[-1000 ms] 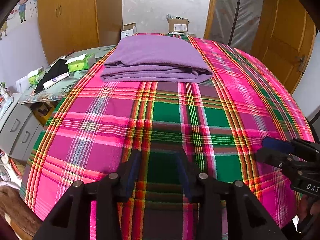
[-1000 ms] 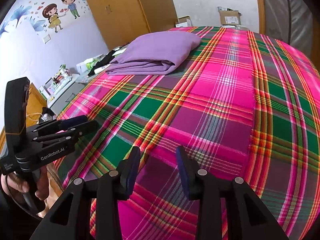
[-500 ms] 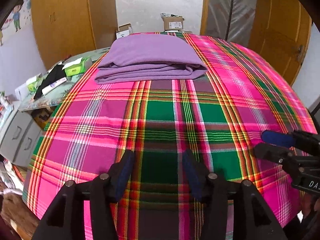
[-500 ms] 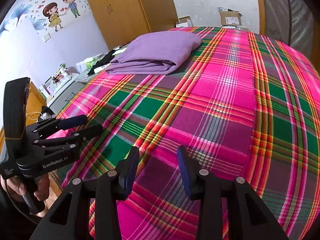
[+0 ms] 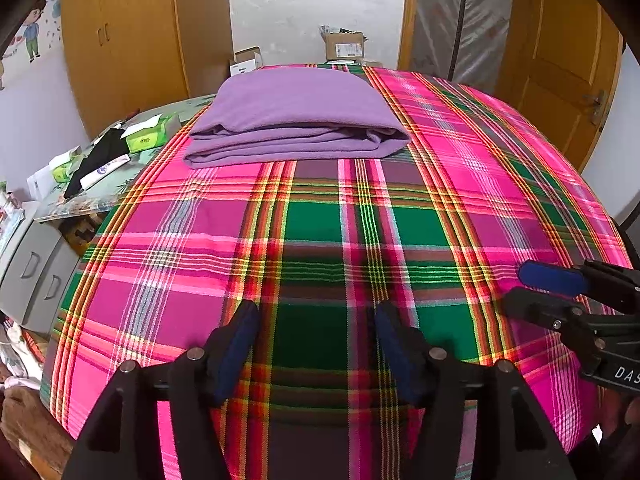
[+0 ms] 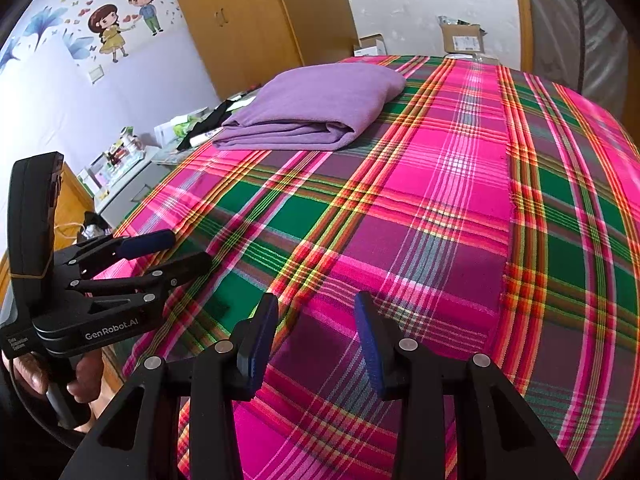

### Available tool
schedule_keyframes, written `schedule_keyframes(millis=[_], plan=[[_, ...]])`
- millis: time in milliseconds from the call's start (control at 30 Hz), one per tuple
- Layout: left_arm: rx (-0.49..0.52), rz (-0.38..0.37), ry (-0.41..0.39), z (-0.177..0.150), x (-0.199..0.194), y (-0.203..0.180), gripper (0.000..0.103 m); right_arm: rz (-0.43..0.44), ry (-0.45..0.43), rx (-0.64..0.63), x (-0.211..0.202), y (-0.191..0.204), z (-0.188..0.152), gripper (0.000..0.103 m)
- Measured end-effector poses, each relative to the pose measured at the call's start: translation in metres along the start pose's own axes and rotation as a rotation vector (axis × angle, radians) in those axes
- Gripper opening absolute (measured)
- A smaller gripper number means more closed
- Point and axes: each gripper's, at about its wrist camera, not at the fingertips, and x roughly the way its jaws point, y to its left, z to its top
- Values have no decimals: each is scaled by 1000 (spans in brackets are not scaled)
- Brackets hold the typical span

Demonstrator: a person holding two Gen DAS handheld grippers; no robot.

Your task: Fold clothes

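Note:
A folded purple garment [image 5: 296,116] [image 6: 316,100] lies at the far end of a bed covered with a pink, green and red plaid sheet [image 5: 320,220] [image 6: 440,200]. My left gripper [image 5: 316,312] [image 6: 186,248] hovers over the near part of the sheet, well short of the garment. Its jaws are opening and nothing is between them. My right gripper [image 6: 317,302] [image 5: 516,286] hangs beside it on the right, open and empty, also over the near edge. A hand [image 6: 36,376] holds the left gripper's handle.
Left of the bed, a side table [image 5: 100,196] carries green tissue boxes [image 5: 150,136] and a black item. Grey drawers [image 5: 36,268] stand below it. A wooden wardrobe [image 5: 120,40], cardboard boxes [image 5: 344,46] and a door [image 5: 560,72] lie beyond.
The left gripper's jaws have spread clearly wider over the sheet. The right gripper and the purple garment have stayed where they were.

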Motion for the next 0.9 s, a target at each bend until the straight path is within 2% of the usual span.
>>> schedule_keyframes(millis=[900], plan=[[-15, 3, -8, 1, 2, -1, 66, -6, -3, -4, 1, 1, 0, 42]])
